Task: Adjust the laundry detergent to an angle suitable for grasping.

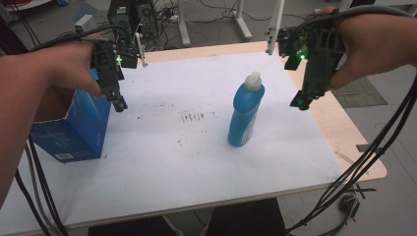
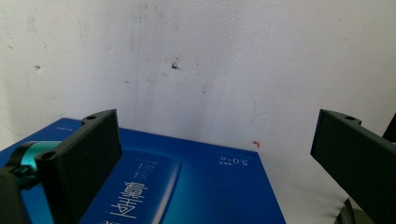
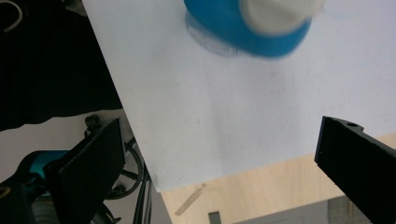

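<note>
Approach stage, before any grasp. The left gripper [image 1: 118,104] is hanging over the near upper edge of the open blue cardboard box [image 1: 74,130], jaws spread wide and holding nothing; in the left gripper view the box's printed blue face [image 2: 187,186] is lying below and between the jaws, not touched by either. The right gripper [image 1: 301,102] is hovering to the outer side of the upright blue plastic bottle with a white cap [image 1: 246,115], well apart from it, jaws likewise spread and empty; in the right gripper view the bottle [image 3: 247,23] is appearing blurred, ahead of and above the jaws. Both things are standing on the white-covered worktop [image 1: 196,162], the bottle near its middle.

Judged step: reaching for the bottle, probably to put it in the box (the box mouth is facing up). The next move is calling for the right gripper to travel inward, level with the bottle's body, and close across its narrower width while the left steadies the box.

Pose: both hands [image 1: 64,69] are gripping from above, forearms entering low, grippers pointing down and slightly inward.
</note>
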Demonstrator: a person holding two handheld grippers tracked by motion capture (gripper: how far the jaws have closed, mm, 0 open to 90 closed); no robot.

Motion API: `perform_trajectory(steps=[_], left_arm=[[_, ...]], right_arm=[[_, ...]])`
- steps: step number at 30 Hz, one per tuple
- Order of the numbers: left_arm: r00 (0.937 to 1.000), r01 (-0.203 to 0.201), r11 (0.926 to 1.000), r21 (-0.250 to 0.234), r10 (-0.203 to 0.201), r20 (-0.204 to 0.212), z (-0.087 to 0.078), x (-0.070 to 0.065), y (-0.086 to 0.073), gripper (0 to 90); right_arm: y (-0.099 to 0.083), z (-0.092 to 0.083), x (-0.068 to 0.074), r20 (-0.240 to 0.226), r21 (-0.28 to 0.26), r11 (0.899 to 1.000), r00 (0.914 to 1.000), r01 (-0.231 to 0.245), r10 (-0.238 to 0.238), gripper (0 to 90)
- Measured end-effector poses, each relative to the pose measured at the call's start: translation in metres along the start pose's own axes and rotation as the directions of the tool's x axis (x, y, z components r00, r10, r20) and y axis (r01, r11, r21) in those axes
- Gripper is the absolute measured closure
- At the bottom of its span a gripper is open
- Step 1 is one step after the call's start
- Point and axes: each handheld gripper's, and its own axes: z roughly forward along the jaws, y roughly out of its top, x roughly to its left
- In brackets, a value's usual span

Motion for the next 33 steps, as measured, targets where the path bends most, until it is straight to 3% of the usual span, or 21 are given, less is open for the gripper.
perform_trajectory(steps=[6, 11, 13, 16, 21, 26, 33], left_arm=[[0.9999, 0.007, 0.9999, 0.014, -0.006, -0.013, 0.001, -0.004, 0.001, 1.8], [0.9997, 0.007, 0.9999, 0.013, -0.007, -0.022, -0.002, -0.008, 0.003, 1.8], [0.9998, 0.017, 0.9994, -0.029, -0.018, -0.011, -0.007, -0.01, 0.004, 1.8], [0.9993, 0.024, 0.9974, -0.068, -0.026, -0.028, -0.013, -0.014, 0.007, 1.8], [0.9997, 0.018, 0.9941, -0.107, -0.02, -0.012, -0.018, -0.026, 0.015, 1.8], [0.9976, 0.044, 0.9755, -0.216, -0.031, 0.062, -0.022, -0.038, 0.025, 1.8], [0.9903, 0.124, 0.953, -0.277, -0.101, 0.096, -0.022, -0.055, 0.042, 1.8]], right_arm=[[-0.027, 0.006, -0.005, 0.018, 0.033, 0.998, 0.9985, -0.052, 0.052, 1.2], [-0.04, 0.01, -0.007, 0.017, 0.021, 0.997, 0.9971, -0.075, 0.075, 1.2], [-0.045, 0.012, -0.007, 0.015, 0.021, 0.996, 0.9964, -0.083, 0.083, 1.3], [-0.047, 0.014, -0.007, 0.02, 0.017, 0.996, 0.996, -0.087, 0.087, 1.2], [-0.049, 0.018, -0.007, 0.02, 0.005, 0.997, 0.9964, -0.082, 0.082, 1.2], [-0.052, 0.018, -0.006, 0.014, 0.007, 0.996, 0.9958, -0.09, 0.09, 1.2], [-0.053, 0.018, -0.004, 0.015, 0.006, 0.996, 0.9959, -0.089, 0.089, 1.2]])
